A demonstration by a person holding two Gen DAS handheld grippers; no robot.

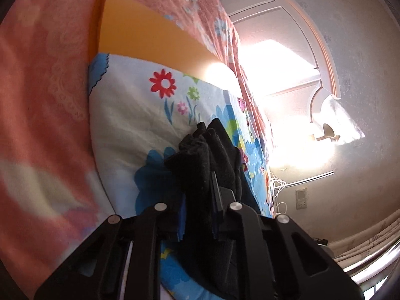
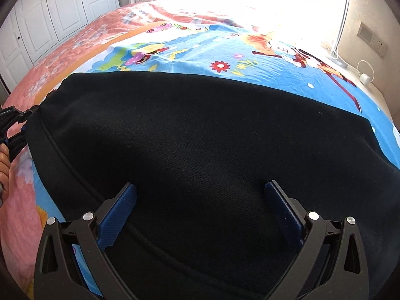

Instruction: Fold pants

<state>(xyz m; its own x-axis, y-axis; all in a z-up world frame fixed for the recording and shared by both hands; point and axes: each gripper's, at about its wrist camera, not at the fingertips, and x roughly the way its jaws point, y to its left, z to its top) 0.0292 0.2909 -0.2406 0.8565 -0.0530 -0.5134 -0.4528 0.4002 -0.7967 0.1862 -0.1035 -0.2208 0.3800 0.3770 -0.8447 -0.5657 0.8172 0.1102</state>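
Black pants (image 2: 200,137): matt, finely ribbed knit cloth. Printed sheet (image 2: 250,57), at 12 o'clock: smooth, apparently cotton. Gripper pads (image 2: 120,215): textured blue plastic.

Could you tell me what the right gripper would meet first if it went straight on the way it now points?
Most likely the black pants: the right gripper points down with its jaws wide open over that cloth, which fills the space ahead. How far above it the gripper hangs is unclear.

Pants (image 2: 200,150) spread flat on a sheet (image 2: 250,57), sheet itself atop a blanket (image 2: 82,42) covering the bed. Right claw (image 2: 200,215) directly above the pants, jaws wide, fabric below untouched. Left claw (image 1: 197,200) at the pants' left edge, clamped on a bunched fold. Wardrobe (image 2: 50,12) beyond the bed at far left; wall socket (image 2: 372,40) at far right.
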